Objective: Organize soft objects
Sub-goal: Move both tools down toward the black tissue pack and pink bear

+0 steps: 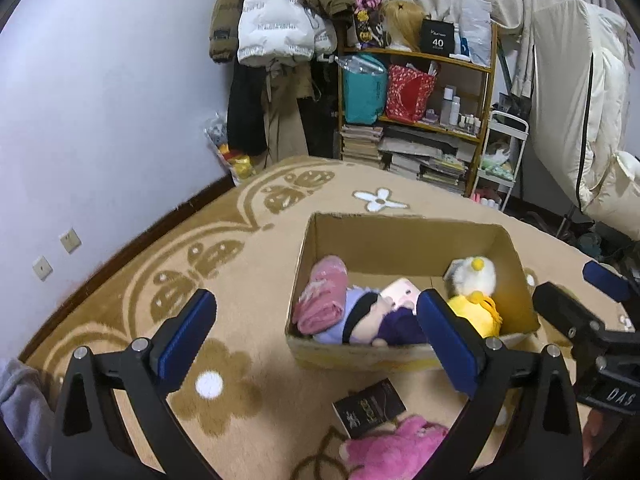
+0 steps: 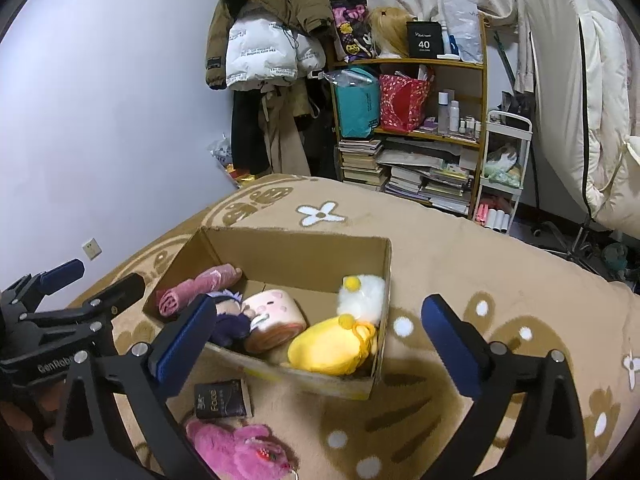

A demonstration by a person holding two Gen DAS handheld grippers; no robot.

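Observation:
An open cardboard box point(image 1: 400, 236) point(image 2: 296, 252) sits on the tan carpet. In it lie a rolled pink towel point(image 1: 324, 296) point(image 2: 200, 286), a purple-haired doll point(image 1: 372, 320) point(image 2: 230, 320), a pink square plush point(image 2: 274, 318), a yellow plush point(image 2: 332, 346) and a white fluffy chick point(image 1: 476, 278) point(image 2: 362, 294). A bright pink plush point(image 1: 396, 446) point(image 2: 240, 450) lies on the carpet in front of the box. My left gripper point(image 1: 316, 340) is open and empty above the carpet, near the box's front. My right gripper point(image 2: 318, 342) is open and empty above the box's near right corner.
A black tissue pack point(image 1: 370, 406) point(image 2: 222, 398) lies beside the pink plush. A wooden shelf point(image 1: 416, 116) with bags and books, hanging coats point(image 1: 276, 40), a white cart point(image 1: 500, 156) and a wall point(image 1: 100, 100) stand beyond the carpet.

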